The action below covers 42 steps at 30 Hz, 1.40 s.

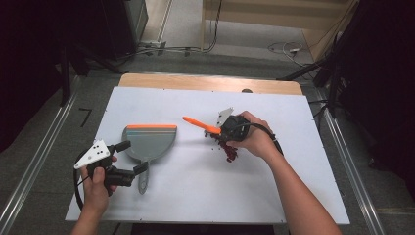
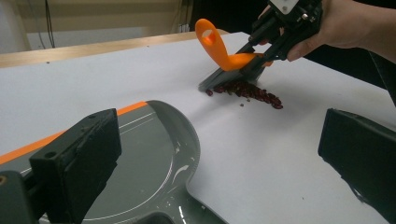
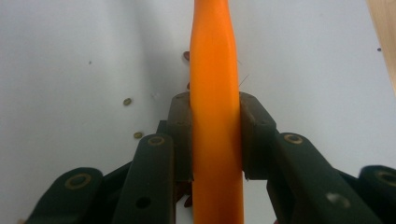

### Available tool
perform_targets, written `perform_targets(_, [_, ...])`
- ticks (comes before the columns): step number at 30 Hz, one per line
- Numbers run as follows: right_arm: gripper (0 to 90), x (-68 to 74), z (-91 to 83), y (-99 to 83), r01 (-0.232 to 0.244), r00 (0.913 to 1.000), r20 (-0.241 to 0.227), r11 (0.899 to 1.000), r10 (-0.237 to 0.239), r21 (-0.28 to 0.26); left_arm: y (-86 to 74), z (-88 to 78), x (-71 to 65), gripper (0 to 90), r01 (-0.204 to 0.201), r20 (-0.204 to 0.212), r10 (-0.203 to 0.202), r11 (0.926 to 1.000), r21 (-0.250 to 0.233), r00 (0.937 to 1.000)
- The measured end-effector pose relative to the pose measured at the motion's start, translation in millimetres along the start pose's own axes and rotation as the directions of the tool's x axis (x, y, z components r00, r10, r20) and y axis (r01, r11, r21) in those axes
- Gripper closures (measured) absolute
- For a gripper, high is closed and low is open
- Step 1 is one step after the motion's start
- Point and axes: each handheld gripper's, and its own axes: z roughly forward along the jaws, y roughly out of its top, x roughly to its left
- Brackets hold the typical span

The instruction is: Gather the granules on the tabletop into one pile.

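Gripping the orange brush (image 1: 201, 125) tight, the right gripper (image 1: 226, 128) stands over the beans (image 1: 230, 152), the dustpan (image 1: 148, 141) lying leftward by the open left gripper (image 1: 131, 156).

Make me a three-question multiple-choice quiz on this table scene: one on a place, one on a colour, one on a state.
1. Where are the beans?
A. in the dustpan
B. on the table
C. on the floor

2. What colour is the brush handle?
A. orange
B. blue
C. green

3. How are the right tongs?
A. open, empty
B. shut on the brush handle
C. shut on the dustpan

Answers:
1. B, they lie on the white table, apart from the dustpan.
2. A, it is plainly orange.
3. B, both jaws press the handle.
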Motion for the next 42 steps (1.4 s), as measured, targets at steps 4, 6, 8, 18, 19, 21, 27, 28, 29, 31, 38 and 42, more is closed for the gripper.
perform_targets(4, [68.6, 3.2, -2.2, -1.1, 0.012, 0.9999, -0.008, 1.0, -0.012, 0.0, -0.1, 0.3, -0.1, 0.0, -0.001, 0.001, 0.001, 1.0, 0.001, 1.0])
perform_targets(6, [68.6, 5.8, -3.0, -1.7, 0.005, 0.9998, -0.017, 1.0, -0.005, -0.002, -0.1, 0.3, -0.1, 0.0, -0.001, 0.001, 0.001, 1.0, 0.001, 1.0])
perform_targets(8, [68.6, 8.0, -3.8, -2.1, -0.002, 0.9999, -0.017, 1.0, 0.002, -0.002, 0.0, 0.1, -0.1, 0.0, -0.001, 0.0, 0.001, 1.0, 0.002, 1.0])
perform_targets(18, [68.6, 15.5, -8.4, -4.0, 0.007, 0.9995, -0.03, 1.0, -0.007, 0.0, -0.1, 1.1, -0.8, 0.0, 0.0, 0.004, 0.0, 1.0, -0.001, 1.0])
perform_targets(19, [68.6, 16.5, -8.7, -4.1, 0.0, 0.9994, -0.033, 1.0, 0.0, -0.003, -0.1, 1.0, -0.8, 0.0, -0.001, 0.004, 0.001, 1.0, -0.001, 1.0])
perform_targets(21, [68.6, 17.4, -9.5, -4.7, 0.004, 0.9994, -0.033, 1.0, -0.004, -0.004, 0.0, 1.1, -1.0, 0.0, 0.0, 0.003, 0.0, 1.0, -0.001, 1.0])
perform_targets(27, [68.5, 21.3, -11.1, -5.9, 0.011, 0.9994, -0.034, 1.0, -0.011, -0.01, 0.1, 1.2, -1.5, 0.0, -0.003, 0.005, 0.003, 1.0, 0.001, 1.0])
perform_targets(28, [68.5, 21.7, -11.3, -6.0, 0.013, 0.9995, -0.03, 1.0, -0.014, -0.014, 0.1, 1.2, -1.5, 0.0, -0.002, 0.005, 0.002, 1.0, 0.001, 1.0])
perform_targets(29, [68.6, 22.1, -12.1, -6.4, 0.018, 0.9991, -0.037, 1.0, -0.019, -0.006, 0.1, 1.2, -1.5, 0.0, -0.002, 0.005, 0.002, 1.0, 0.001, 1.0])
perform_targets(31, [68.5, 23.9, -12.6, -6.3, 0.006, 0.9991, -0.043, 1.0, -0.006, -0.008, 0.2, 1.2, -1.5, 0.0, -0.002, 0.006, 0.002, 1.0, 0.001, 1.0])
perform_targets(38, [68.7, 23.8, -14.7, -5.0, 0.023, 0.9995, -0.022, 1.0, -0.024, -0.009, 0.2, 1.3, -1.7, 0.0, -0.003, 0.005, 0.003, 1.0, 0.003, 1.0])
perform_targets(42, [68.8, 18.1, -18.7, -3.5, 0.02, 0.9997, -0.01, 1.0, -0.02, -0.021, 0.3, 1.2, -1.8, 0.0, -0.003, 0.004, 0.003, 1.0, 0.005, 1.0])
